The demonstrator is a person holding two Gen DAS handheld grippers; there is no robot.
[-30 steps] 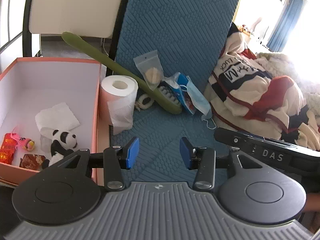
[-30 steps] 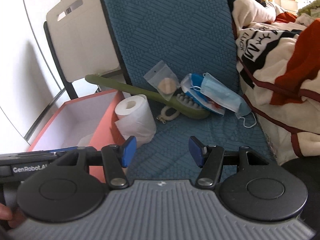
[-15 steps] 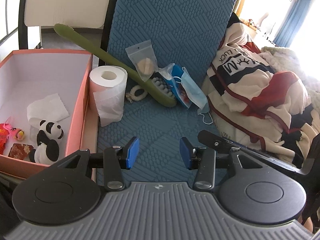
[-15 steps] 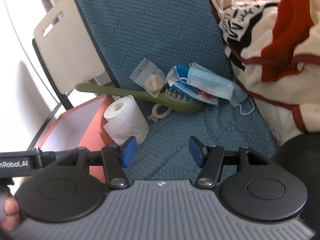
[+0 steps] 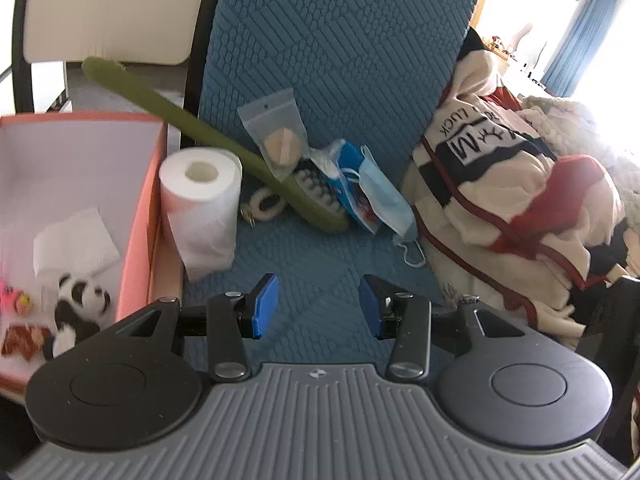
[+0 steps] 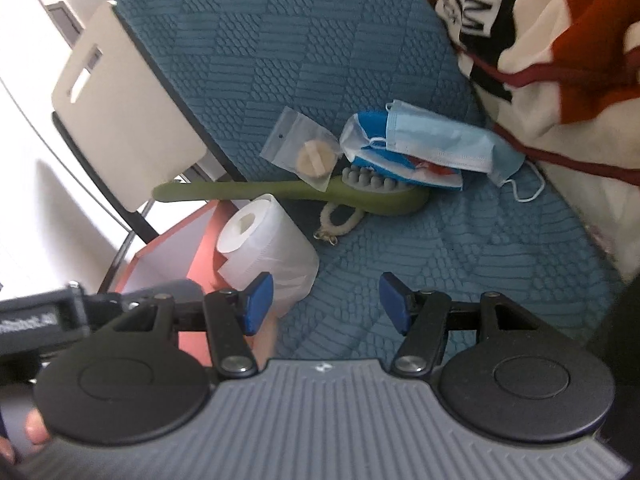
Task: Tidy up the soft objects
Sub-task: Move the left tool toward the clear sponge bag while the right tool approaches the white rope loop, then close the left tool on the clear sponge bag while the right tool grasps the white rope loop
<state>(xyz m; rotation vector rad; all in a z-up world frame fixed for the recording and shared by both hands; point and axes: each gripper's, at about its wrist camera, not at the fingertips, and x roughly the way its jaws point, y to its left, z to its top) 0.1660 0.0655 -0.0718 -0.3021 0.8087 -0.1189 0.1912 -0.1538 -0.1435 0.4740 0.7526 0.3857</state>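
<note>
Nearest the cameras, the left tongs [image 5: 318, 306] are hanging spread apart with nothing between the blue pads, over bare blue quilted cushion [image 5: 320, 264]. The right tongs [image 6: 326, 302] are also standing spread and empty, their left pad showing in front of the toilet roll [image 6: 264, 248], though whether it is touching the paper I cannot tell from this angle.

Open cushion is lying ahead of both tongs, giving clear room up to the cluster of things. On the left edge, a pink-walled box [image 5: 140, 216] is sitting just beside the cushion, with the toilet roll standing upright against its outer wall. Inside the box, a panda plush [image 5: 78, 300], a folded white tissue [image 5: 76, 240] and small red and pink items are lying on the white floor, blurred. On the right edge, a cream, red and black blanket [image 5: 520, 208] is bunching against the cushion.

Farther in, a white ring with a metal clasp [image 6: 340, 220] is lying just beside a long green brush [image 6: 320, 194], whose handle is reaching out past the cushion's left edge over the box. A clear bag holding a beige pad [image 6: 308, 148] is leaning over the brush, and a blue face mask [image 6: 444, 146] is resting on a blue packet [image 6: 380, 160] by the brush head.

Beyond, the cushion is rising as a backrest, a white chair back [image 6: 128, 92] is standing to the left, and blue curtains [image 5: 576, 36] are hanging by a bright window.
</note>
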